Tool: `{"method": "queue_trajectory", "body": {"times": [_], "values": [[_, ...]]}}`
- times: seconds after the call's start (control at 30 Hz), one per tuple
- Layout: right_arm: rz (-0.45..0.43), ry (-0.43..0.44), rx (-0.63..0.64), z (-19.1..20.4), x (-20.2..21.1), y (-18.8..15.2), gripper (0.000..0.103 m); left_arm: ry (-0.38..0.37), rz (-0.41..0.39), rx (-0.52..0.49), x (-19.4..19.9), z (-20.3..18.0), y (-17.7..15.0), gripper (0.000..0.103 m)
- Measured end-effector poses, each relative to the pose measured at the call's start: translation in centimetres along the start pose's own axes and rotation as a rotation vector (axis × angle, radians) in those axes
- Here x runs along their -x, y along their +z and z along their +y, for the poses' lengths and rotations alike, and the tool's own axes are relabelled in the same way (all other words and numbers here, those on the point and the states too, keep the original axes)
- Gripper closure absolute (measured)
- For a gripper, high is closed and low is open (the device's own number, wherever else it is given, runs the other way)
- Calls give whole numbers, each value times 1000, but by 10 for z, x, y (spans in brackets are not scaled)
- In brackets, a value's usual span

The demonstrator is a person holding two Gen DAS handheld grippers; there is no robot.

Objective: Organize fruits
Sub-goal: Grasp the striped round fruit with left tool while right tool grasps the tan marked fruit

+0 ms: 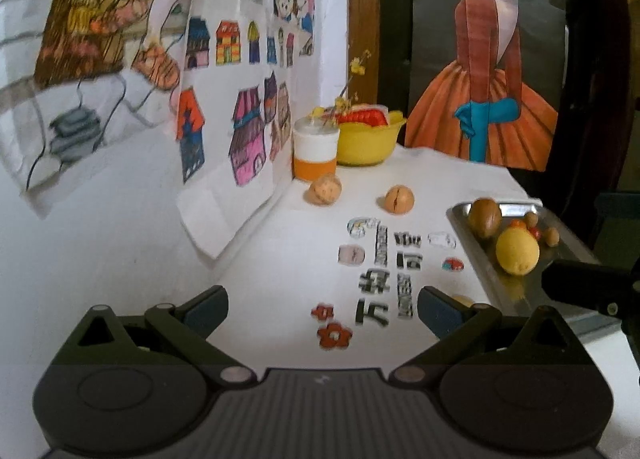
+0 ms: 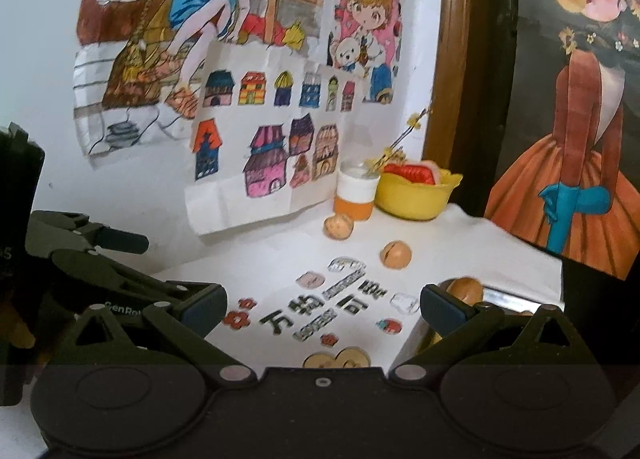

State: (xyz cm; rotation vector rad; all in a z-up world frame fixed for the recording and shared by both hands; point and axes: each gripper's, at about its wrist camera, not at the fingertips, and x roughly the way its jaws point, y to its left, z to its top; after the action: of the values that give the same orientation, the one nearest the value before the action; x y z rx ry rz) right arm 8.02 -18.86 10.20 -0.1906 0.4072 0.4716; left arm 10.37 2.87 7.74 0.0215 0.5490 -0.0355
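- Left tool (image 1: 322,305) and right tool (image 2: 322,305): fingers apart, empty.
- Lemon (image 1: 517,251) lies on the tray (image 1: 460,213) at the surface's (image 1: 280,243) right edge.
- Two round fruits (image 1: 325,188) sit near the back corner.

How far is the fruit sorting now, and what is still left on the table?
Done: the metal tray already holds a lemon, a brown fruit and several small ones. In hand: nothing; the left hand-held gripper and right hand-held gripper are both open and empty. Left: two tan round fruits remain on the white table near the yellow bowl.
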Motion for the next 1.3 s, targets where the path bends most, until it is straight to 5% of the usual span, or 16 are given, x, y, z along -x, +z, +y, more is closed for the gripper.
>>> {"method": "queue_trajectory", "body": {"times": [0.77,1.07,1.3], "values": [[-72,-67,151,-40,-21,63,1,25,-1,-74,-53,-20,47,0],[-126,-78,212,-65,-41,86,1,58,-77,-38,-92,-13,64,0],[-27,-91,256,-91,-93,68,1,44,-60,28,-140,-10,73,0]]}}
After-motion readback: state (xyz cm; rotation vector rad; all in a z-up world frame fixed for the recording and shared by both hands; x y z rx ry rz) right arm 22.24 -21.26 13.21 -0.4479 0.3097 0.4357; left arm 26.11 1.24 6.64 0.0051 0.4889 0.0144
